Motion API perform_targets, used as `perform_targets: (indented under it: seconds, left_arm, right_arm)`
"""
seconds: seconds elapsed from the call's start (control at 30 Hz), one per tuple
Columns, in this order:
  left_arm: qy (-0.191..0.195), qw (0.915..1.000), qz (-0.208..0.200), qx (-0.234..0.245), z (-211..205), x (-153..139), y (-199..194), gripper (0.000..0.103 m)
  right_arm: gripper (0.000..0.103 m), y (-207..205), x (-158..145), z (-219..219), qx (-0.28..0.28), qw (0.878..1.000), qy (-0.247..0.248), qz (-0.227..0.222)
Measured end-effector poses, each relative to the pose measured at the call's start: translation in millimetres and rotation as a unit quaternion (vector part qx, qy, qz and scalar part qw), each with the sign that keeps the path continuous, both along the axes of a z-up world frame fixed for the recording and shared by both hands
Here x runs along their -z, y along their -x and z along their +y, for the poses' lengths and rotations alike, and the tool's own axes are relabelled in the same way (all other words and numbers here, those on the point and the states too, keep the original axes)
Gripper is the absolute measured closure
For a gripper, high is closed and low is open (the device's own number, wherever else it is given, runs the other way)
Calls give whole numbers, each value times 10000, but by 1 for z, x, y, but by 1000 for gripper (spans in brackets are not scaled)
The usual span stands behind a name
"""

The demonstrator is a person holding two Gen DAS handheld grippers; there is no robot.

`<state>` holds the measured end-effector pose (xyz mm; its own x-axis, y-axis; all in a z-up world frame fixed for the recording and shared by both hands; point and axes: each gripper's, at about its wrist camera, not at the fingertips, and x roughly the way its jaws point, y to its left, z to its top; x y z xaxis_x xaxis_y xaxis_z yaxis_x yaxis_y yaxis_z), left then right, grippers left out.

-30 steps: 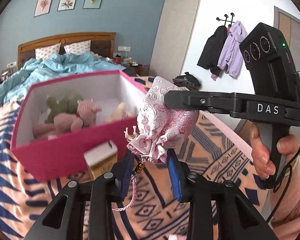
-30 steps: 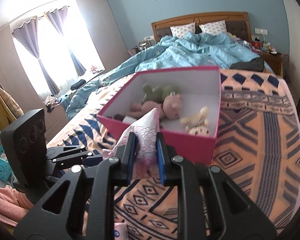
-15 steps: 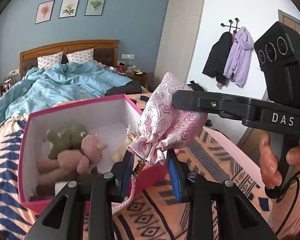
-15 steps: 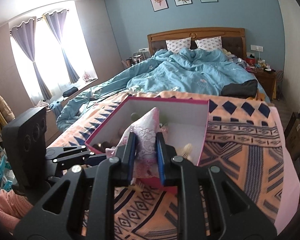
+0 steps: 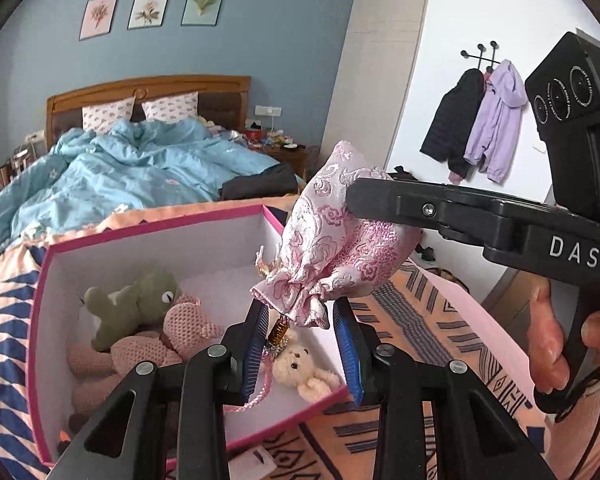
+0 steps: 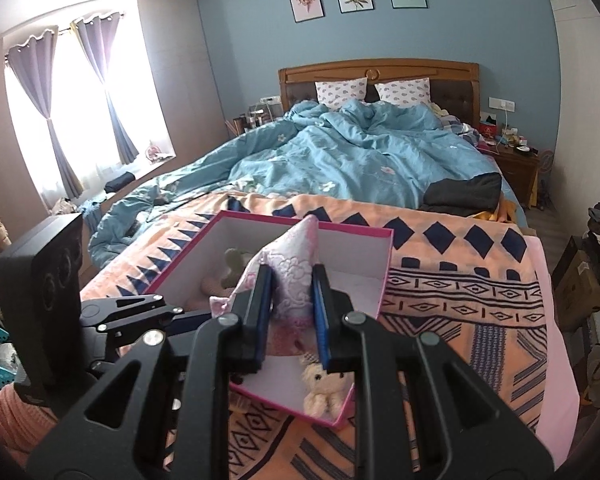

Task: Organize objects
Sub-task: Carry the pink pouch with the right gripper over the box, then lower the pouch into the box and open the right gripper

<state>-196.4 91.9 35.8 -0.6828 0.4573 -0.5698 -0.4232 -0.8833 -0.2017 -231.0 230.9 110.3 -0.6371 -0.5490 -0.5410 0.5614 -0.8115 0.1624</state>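
Observation:
A pink brocade drawstring pouch [image 5: 332, 240] hangs in the air above the open pink box [image 5: 160, 226]. My right gripper [image 6: 290, 280] is shut on the pouch [image 6: 296, 268] at its body. My left gripper [image 5: 300, 320] stands open around the pouch's gathered neck, its blue pads apart from the fabric; the cord and gold bead dangle between them. The box [image 6: 384, 280] holds a green plush frog [image 5: 136, 300], a pink knitted toy [image 5: 160, 340] and a small cream bear [image 5: 304, 372].
The box sits on an orange patterned blanket [image 6: 460, 292] at the foot of a bed with a blue duvet [image 6: 360, 160]. A small white card [image 5: 256, 464] lies by the box's near wall. Coats [image 5: 480, 120] hang on the right wall.
Both grippers have risen with the pouch and moved over the box, so I now look down into it. The left gripper stays open around the neck.

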Motion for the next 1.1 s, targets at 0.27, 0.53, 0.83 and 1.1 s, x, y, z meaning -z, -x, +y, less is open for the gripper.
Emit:
perform_targets:
  seconds: [0.27,0.53,0.83,1.1]
  left_arm:
    - [-67,9996,-253,-79,3,14,21,69]
    - [32,9985,-514,-199,6,31,35,69]
    - [117,9953,-900,-340,7,49,50,69]
    - [130,9940,-978,-481,3,51,56,69]
  right_arm:
    - [82,22,11,-10,81,9991,-405,-7]
    - [82,42,30,-24,106,9958,-913,-47]
    - [82,67,54,-39,52,9907,-1346,-182]
    - [82,87,70,-45,146,9884,-1480,-314]
